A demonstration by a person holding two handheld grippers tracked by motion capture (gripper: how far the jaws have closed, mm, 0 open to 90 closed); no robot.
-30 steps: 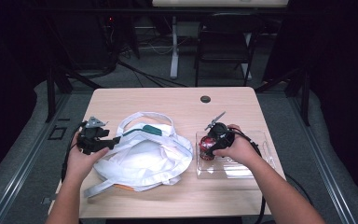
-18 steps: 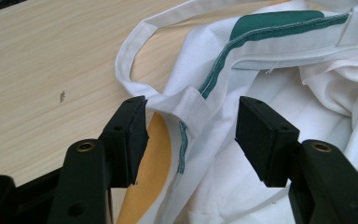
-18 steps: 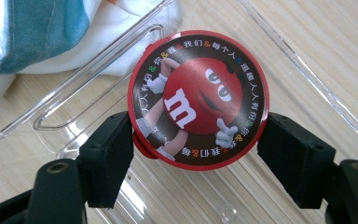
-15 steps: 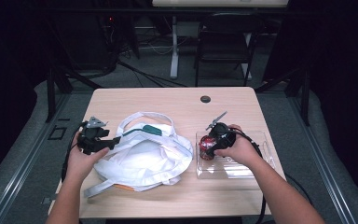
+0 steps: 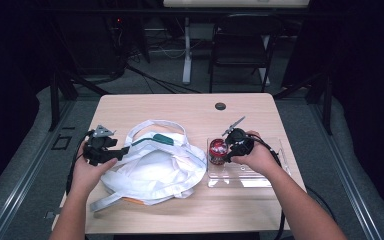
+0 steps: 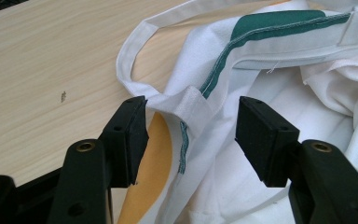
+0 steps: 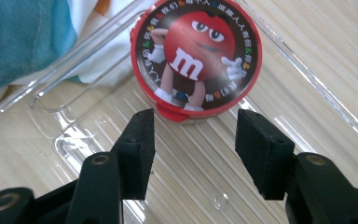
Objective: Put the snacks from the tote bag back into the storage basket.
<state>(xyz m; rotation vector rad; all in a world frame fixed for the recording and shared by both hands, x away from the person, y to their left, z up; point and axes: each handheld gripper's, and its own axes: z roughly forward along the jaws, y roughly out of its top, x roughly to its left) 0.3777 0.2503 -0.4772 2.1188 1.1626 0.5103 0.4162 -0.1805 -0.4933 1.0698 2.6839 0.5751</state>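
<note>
Fabric first: at the left of the high view a white tote bag (image 5: 155, 165) with a green band lies crumpled on the tabletop (image 5: 180, 107), and the left gripper (image 5: 119, 151) sits at its left edge. In the left gripper view the jaws stand released on either side of the bag's hem where the handle (image 6: 140, 51) joins; the left pad (image 6: 135, 135) looks to brush the cloth, though the angle makes contact hard to judge, and nothing is pinched.

Right of centre in the high view a clear plastic tray (image 5: 260, 177) rests on the tabletop, with a round red candy tub (image 5: 217, 150) standing in its left end. The right gripper (image 5: 226, 151) is at the tub. In the right gripper view its jaws have just been closing, yet the tub (image 7: 196, 58) lies ahead of the pads, not between them, so the gripper is unclenched and empty.

The step in hand appears to be the pickup of the tub, likely for the bag. Next the right gripper should advance until the pads flank the tub, then clamp; the left should pinch the hem to hold the bag open.
</note>
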